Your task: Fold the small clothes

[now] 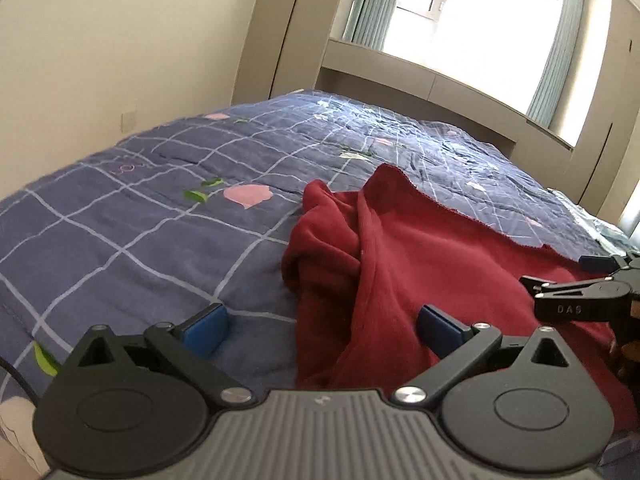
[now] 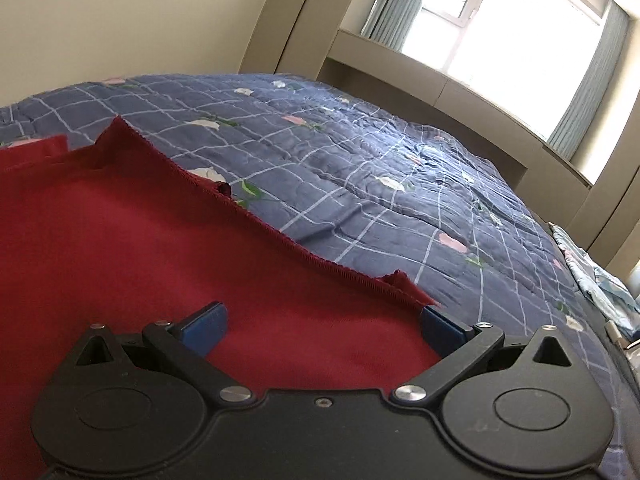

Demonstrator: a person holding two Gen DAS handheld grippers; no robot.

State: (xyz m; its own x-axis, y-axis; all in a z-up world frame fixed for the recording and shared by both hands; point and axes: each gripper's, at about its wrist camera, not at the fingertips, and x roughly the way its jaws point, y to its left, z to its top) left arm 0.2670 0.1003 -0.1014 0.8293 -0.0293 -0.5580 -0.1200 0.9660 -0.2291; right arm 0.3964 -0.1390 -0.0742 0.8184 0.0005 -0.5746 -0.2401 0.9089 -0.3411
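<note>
A dark red garment (image 1: 420,256) lies crumpled on the blue checked quilt (image 1: 140,208), bunched in folds at its left side. My left gripper (image 1: 322,328) hovers low over the garment's left edge, jaws wide open, one blue pad over the quilt and the other over the red cloth, nothing pinched. In the right wrist view the garment (image 2: 160,248) lies flatter, its ribbed hem running diagonally. My right gripper (image 2: 322,328) is open above that cloth near the hem's right corner. The right gripper (image 1: 592,276) also shows at the right edge of the left wrist view.
The quilt (image 2: 380,200) covers a wide bed. A light blue patterned cloth (image 2: 600,284) lies at the bed's far right edge. Beige wardrobes (image 1: 272,32), a headboard shelf (image 2: 440,80) and a bright curtained window (image 2: 500,20) stand beyond the bed.
</note>
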